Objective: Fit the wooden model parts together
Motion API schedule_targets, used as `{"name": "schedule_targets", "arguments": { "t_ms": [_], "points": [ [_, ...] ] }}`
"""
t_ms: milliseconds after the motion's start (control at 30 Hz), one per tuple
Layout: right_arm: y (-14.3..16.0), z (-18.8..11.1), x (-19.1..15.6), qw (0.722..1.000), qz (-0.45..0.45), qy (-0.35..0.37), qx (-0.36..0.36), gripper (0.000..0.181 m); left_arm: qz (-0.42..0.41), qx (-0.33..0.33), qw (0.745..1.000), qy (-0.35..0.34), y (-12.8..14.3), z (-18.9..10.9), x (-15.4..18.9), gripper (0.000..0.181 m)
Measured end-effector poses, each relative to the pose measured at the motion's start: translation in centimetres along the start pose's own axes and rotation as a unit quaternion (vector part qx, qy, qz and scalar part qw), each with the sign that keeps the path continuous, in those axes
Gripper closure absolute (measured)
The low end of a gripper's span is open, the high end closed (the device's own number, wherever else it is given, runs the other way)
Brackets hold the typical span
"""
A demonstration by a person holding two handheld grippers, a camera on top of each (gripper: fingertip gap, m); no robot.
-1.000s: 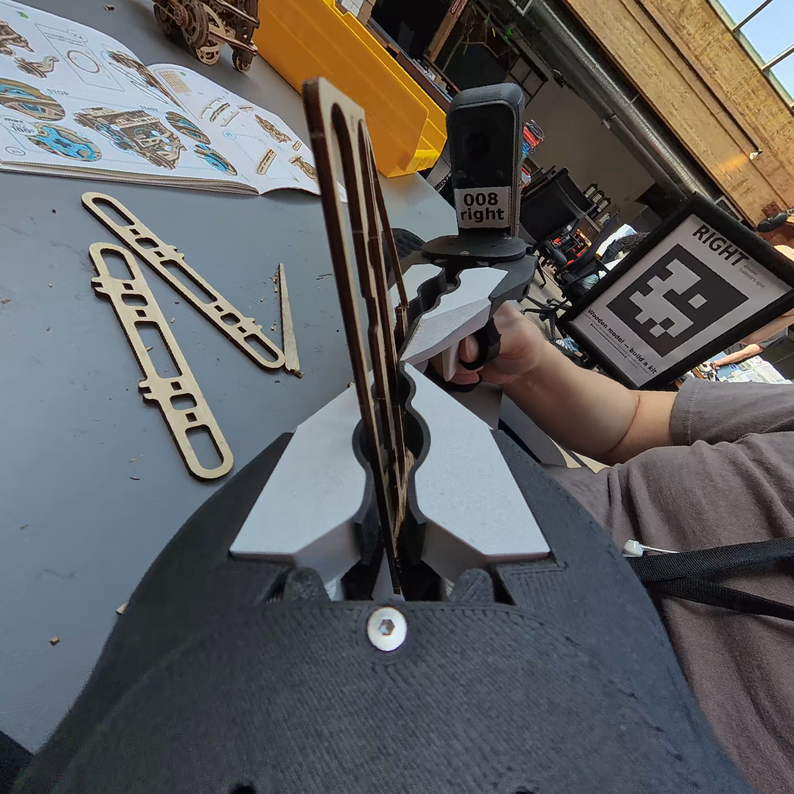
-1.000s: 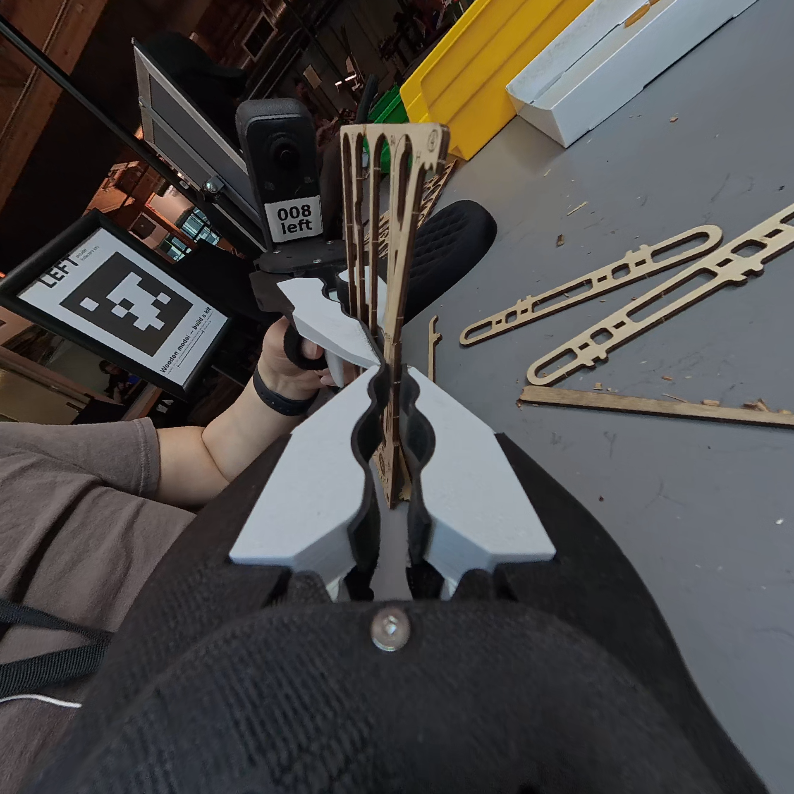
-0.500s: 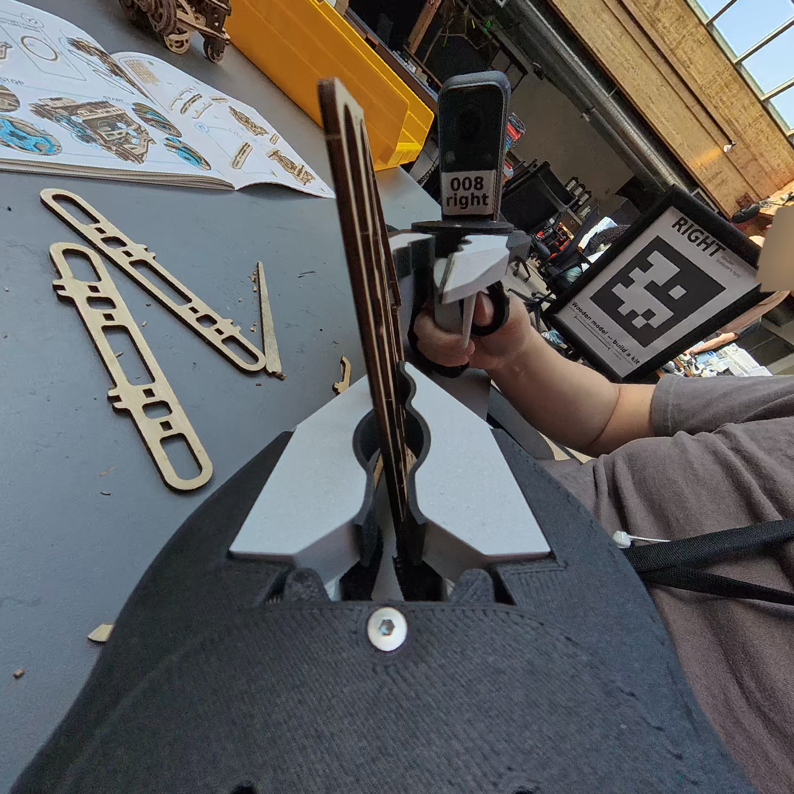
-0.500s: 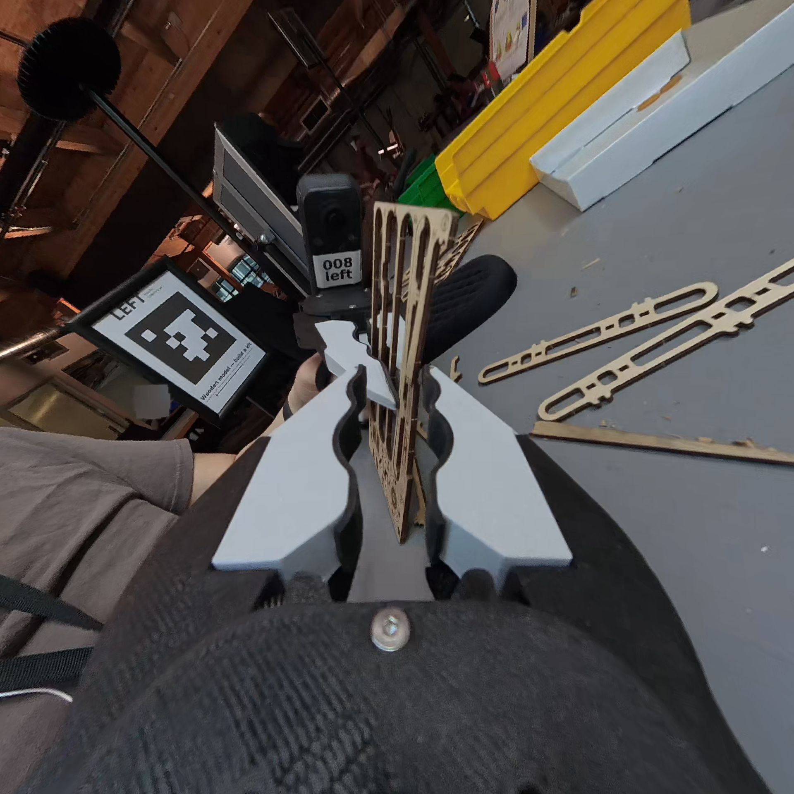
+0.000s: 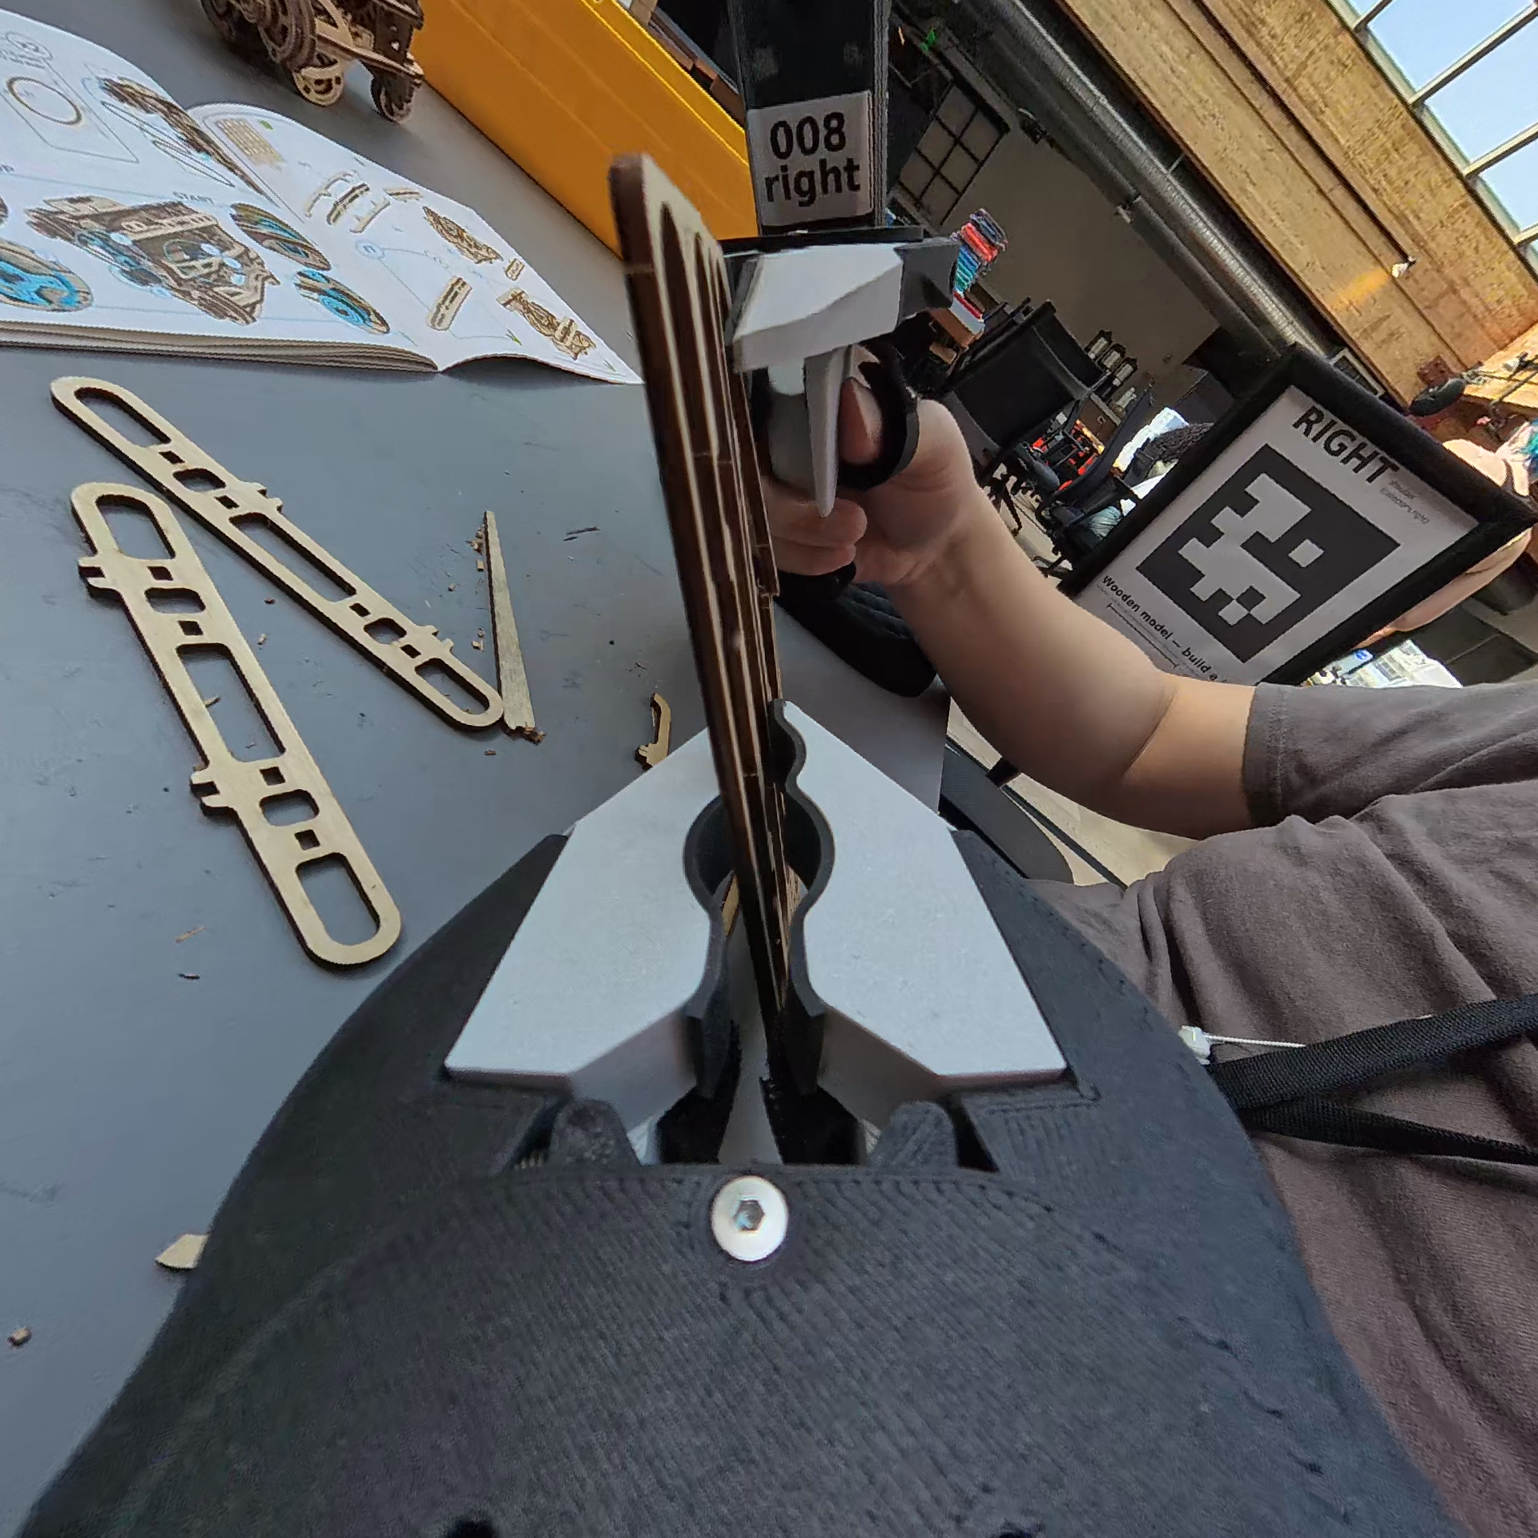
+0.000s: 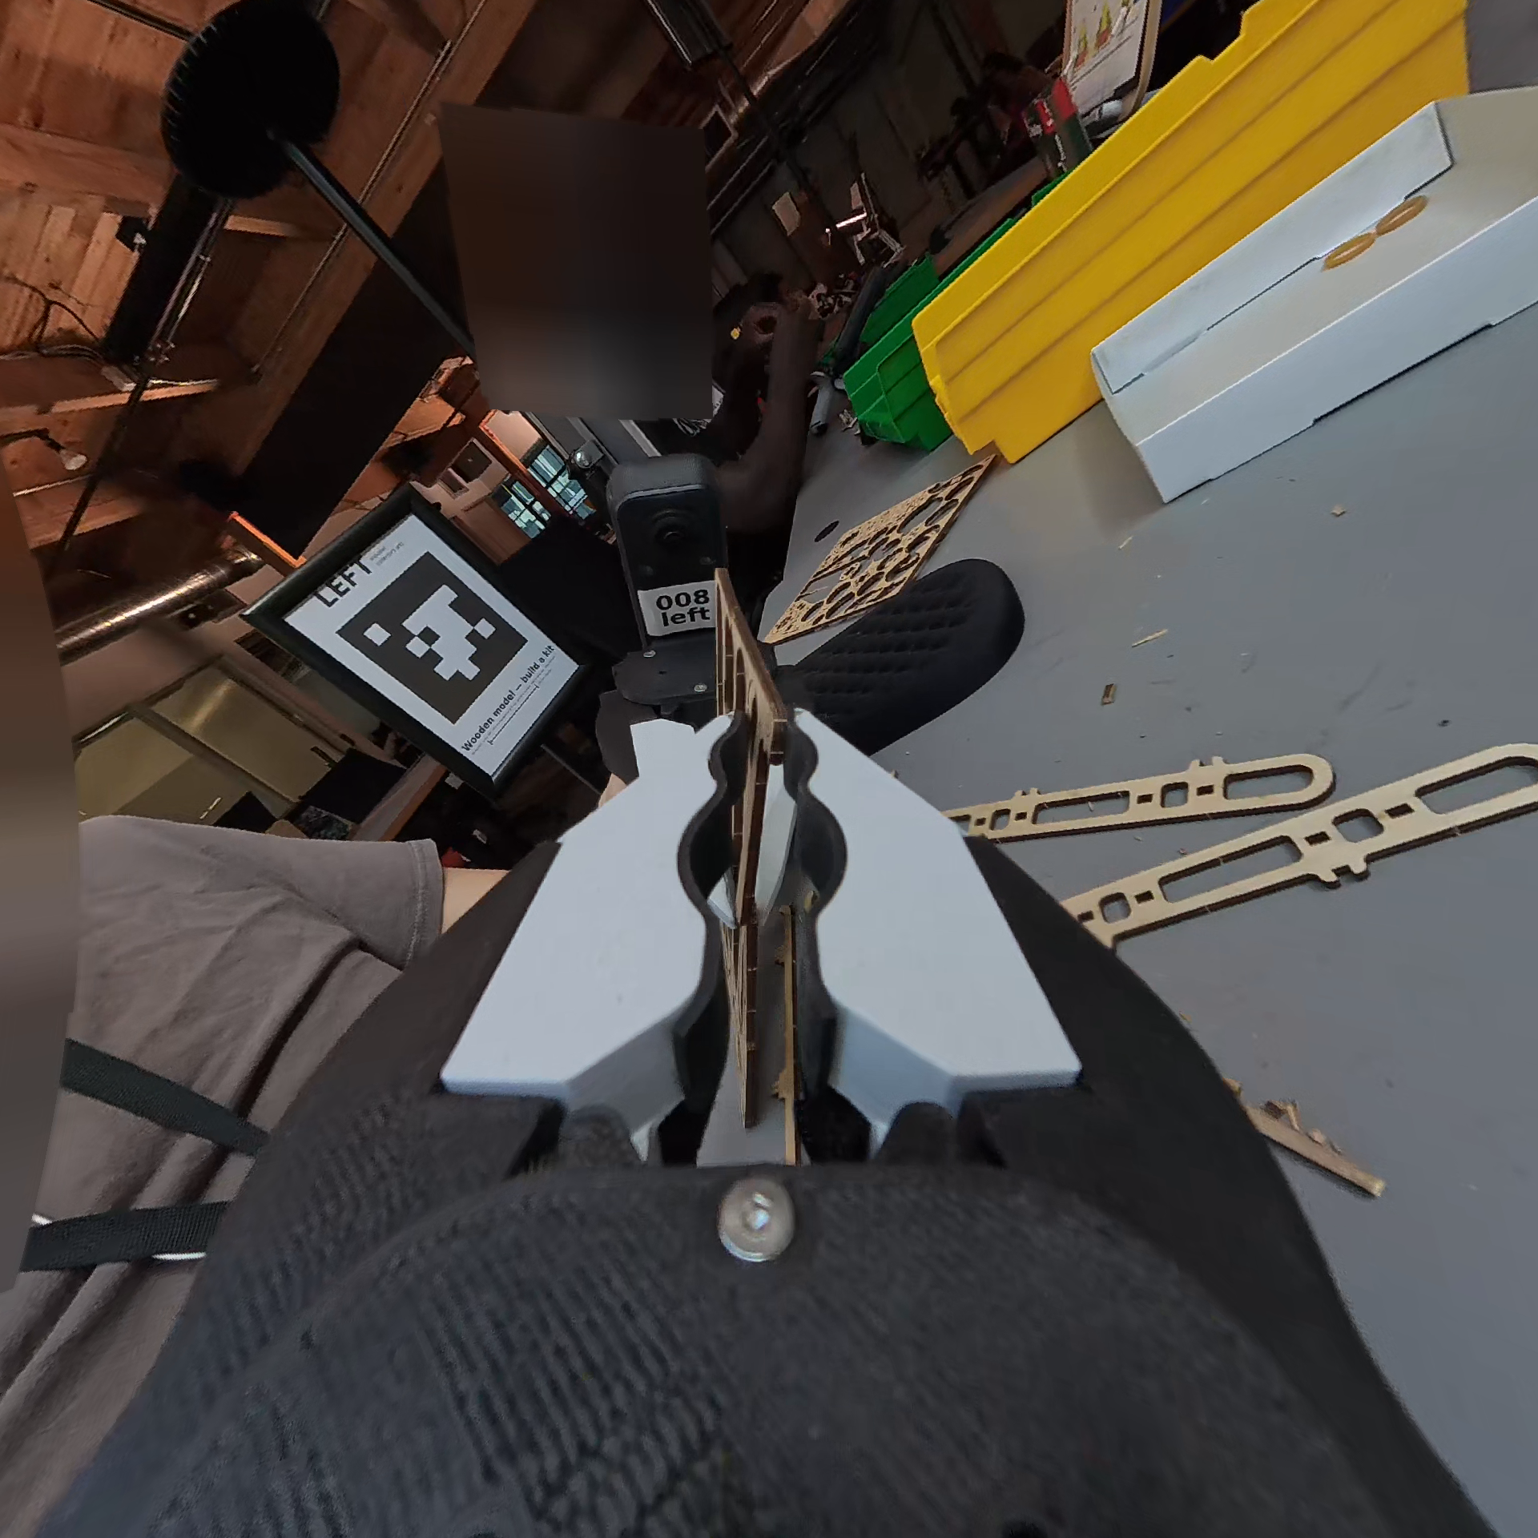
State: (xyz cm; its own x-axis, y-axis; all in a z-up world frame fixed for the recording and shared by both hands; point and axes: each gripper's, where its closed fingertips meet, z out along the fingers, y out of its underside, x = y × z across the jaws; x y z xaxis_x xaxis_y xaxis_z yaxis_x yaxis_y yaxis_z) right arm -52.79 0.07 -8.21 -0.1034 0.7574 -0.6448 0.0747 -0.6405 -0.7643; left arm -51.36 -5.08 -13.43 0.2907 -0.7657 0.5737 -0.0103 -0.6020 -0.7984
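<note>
The left claw (image 5: 753, 840) is clamped on a thin wooden panel (image 5: 707, 516) with long slots. The panel stands up on its edge between the two grey fingers (image 5: 907, 907) and reaches far out past their tips.

The right claw (image 6: 757, 840) has its fingers a little apart. The same panel (image 6: 749, 840) sits in the gap between them, but I cannot tell if they press on it. A second thin wooden piece (image 6: 791, 1024) stands just beside the panel, deep in this claw. The two claws face each other, very close.

To the left of the left claw, two flat wooden strips (image 5: 241, 674) with holes lie on the grey table (image 5: 100, 1082). A thin wooden stick (image 5: 508, 632) lies next to them. Farther ahead lies an open picture booklet (image 5: 250, 250).
</note>
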Motion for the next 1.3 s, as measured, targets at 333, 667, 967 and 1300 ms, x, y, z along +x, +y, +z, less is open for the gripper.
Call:
{"name": "schedule_targets", "arguments": {
  "t_ms": [333,667,967,1300],
  "points": [
    [0.3,-0.2,-0.7,1.000,-0.010,-0.021,-0.017,0.181,0.022,0.044,0.999,-0.009,-4.2,-1.6,-0.2,0.155],
    [0.0,-0.5,-0.8,0.999,-0.026,-0.021,-0.006,0.181,0.056,-0.012,0.998,0.014,-7.0,0.6,0.1,0.173],
    [0.3,-0.5,-0.4,1.000,0.005,-0.012,-0.019,0.181,0.096,0.007,0.995,-0.031,-6.8,0.3,-0.1,0.180],
    [0.7,0.0,0.3,0.999,0.002,0.037,-0.036,0.179,0.092,0.015,0.995,-0.036,-6.4,0.0,-0.9,0.178]
  ]
}}
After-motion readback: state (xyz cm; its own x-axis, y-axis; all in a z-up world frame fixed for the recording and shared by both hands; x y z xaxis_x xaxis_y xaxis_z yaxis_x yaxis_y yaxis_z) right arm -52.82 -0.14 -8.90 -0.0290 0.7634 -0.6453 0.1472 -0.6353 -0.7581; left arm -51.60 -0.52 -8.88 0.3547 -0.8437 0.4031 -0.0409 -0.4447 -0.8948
